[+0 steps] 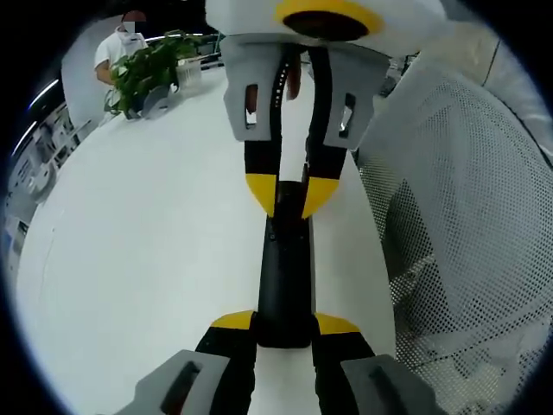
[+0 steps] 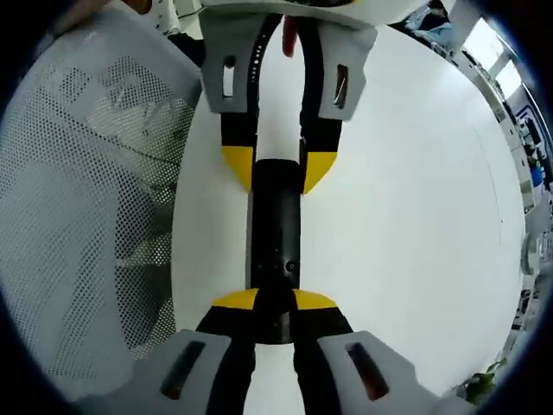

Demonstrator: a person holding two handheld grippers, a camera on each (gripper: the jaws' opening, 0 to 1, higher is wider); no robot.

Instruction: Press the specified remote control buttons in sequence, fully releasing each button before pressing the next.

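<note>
We hold the black remote control between our two tools, one at each end, so that it lies flat and steady on the white table. In the left gripper view, the left hand-held gripper rises from 6 o'clock with its yellow-tipped jaws narrowed around the near end of the remote. The right hand-held gripper comes in from 12 o'clock, its jaws drawn in on the far end.

The right gripper view mirrors this: the right hand-held gripper at 6 o'clock closes on the end of the remote control that carries small buttons, and the left hand-held gripper reaches down from 12 o'clock onto the other end. We judge that this two-ended hold is meant to pin the remote in line so it cannot slide or twist. No jaw tip appears to bear down on a button, though we cannot be sure at this size.

A white perforated mesh surface sits at 9 o'clock in the right gripper view, just beside the remote. A potted plant stands far off at 10 o'clock in the left gripper view, well apart from the work.
</note>
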